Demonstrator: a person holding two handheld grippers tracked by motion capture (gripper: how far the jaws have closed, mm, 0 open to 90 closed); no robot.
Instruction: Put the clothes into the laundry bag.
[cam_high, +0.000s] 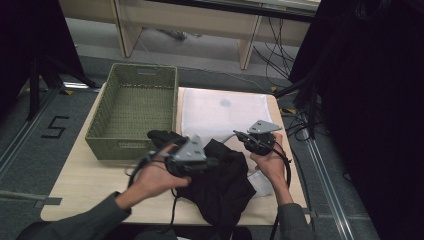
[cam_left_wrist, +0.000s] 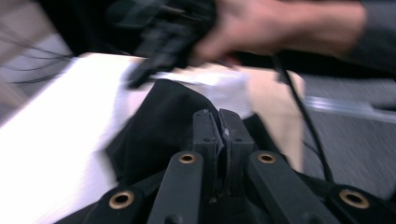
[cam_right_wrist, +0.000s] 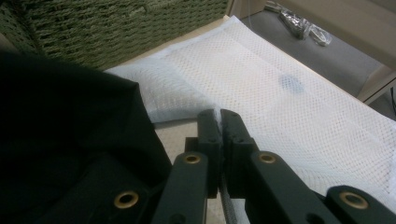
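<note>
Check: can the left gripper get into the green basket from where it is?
Probably yes. The left gripper sits just beside the open-topped green basket, nothing between, but its jaws look shut on the black garment.

Lab-like recording space, black curtains (cam_high: 370, 100) hanging around, cables (cam_high: 277, 37) trailing over floor, taped "5" (cam_high: 55, 127) marking floor

a green woven basket (cam_high: 132, 110) is seen at the far left corner of the pale wood table (cam_high: 80, 185). a white mesh bag (cam_high: 222, 112) with a grey spot is seen along the right edge, and a plain black cloth (cam_high: 222, 185) at the near edge.
</note>
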